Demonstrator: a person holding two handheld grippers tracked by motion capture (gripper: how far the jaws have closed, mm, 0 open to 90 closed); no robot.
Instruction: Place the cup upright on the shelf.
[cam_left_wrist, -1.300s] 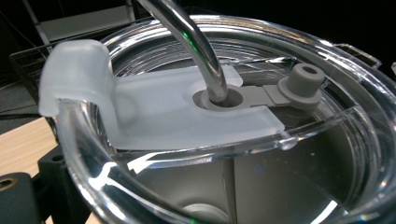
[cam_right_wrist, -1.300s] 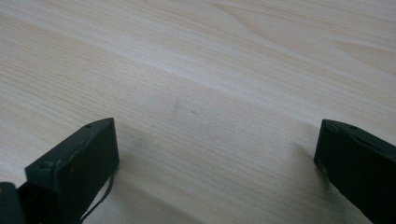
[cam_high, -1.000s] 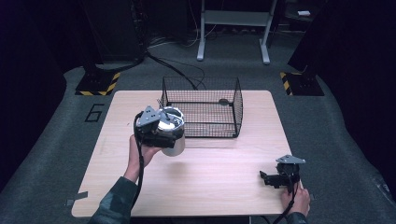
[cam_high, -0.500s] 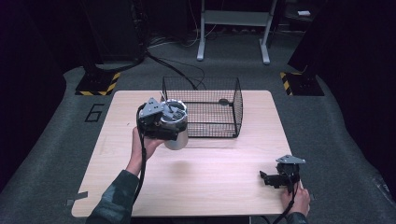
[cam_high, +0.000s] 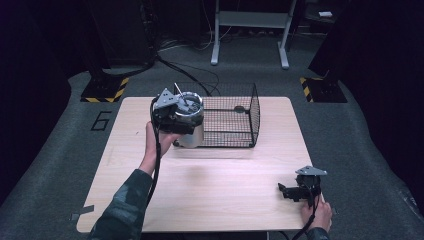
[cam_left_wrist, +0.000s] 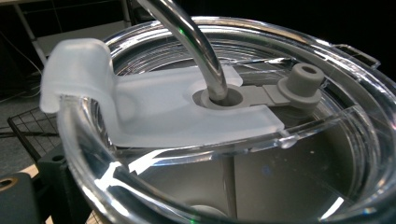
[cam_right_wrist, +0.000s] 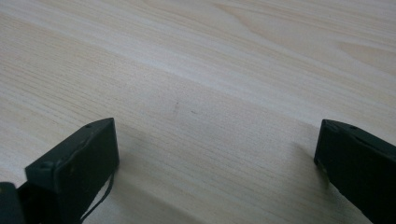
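Note:
A steel tumbler (cam_high: 191, 134) with a clear lid (cam_left_wrist: 187, 107) and a bent metal straw (cam_left_wrist: 196, 51) hangs above the wooden table (cam_high: 210, 190). My left gripper (cam_high: 181, 117) is shut on its upper part, just off the front left corner of the black wire basket (cam_high: 254, 107). In the left gripper view one black jaw presses the tumbler's side at the lower left. My right gripper (cam_high: 286, 191) rests low at the table's front right, open, with only bare wood between its jaws (cam_right_wrist: 217, 154).
The wire basket stands at the table's far middle and holds a small dark item (cam_high: 240, 108). Beyond the table lie cables, a metal stand (cam_high: 250, 30) and striped floor markers (cam_high: 102, 90).
My left gripper has carried the tumbler away from the person, up beside the basket's left front corner. The right gripper has stayed put.

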